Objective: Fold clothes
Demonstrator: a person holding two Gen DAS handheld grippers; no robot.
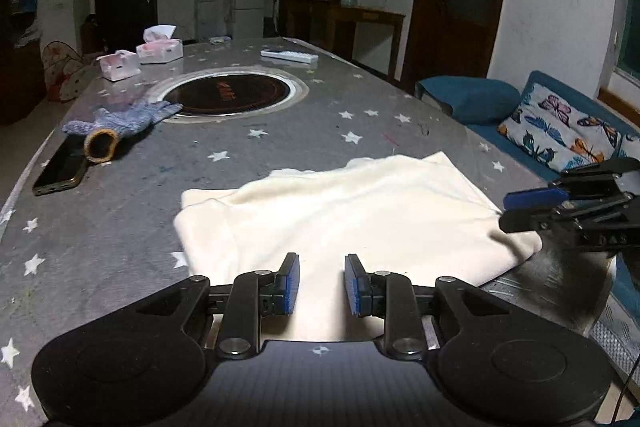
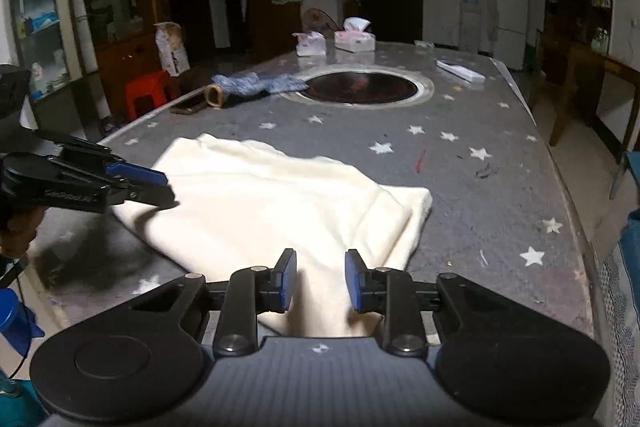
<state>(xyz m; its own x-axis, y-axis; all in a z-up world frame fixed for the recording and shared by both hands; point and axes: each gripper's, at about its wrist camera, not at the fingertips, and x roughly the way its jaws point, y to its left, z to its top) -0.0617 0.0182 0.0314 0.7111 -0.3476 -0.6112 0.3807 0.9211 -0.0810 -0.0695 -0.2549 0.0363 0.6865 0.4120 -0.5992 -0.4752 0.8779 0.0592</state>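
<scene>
Nearest in, the left gripper (image 1: pixel 320 285) is hanging over the near edge of the cream garment (image 1: pixel 352 219), its blue pads (image 1: pixel 290 281) parted with cloth lying between them, nothing pinched. The right gripper (image 2: pixel 320 281) is standing the same way at its own side, jaws apart over the hem. The garment is lying as a folded, roughly rectangular stack at the near end of the star-patterned table (image 1: pixel 120 227), one layer lapped over another; whether more folds are coming, the views aren't settling.

The risk from here: the cloth is looking soft and slippery, so a pinch catching only the top layer would be dragging the stack askew, and uneven pulls from the two sides would be skewing its edges.

Further out: one phone (image 1: pixel 60 169), one blue knit glove (image 1: pixel 128 119), one round inset burner (image 1: pixel 232 95), two tissue boxes (image 1: pixel 160 51), one white remote (image 1: pixel 289 56).
</scene>
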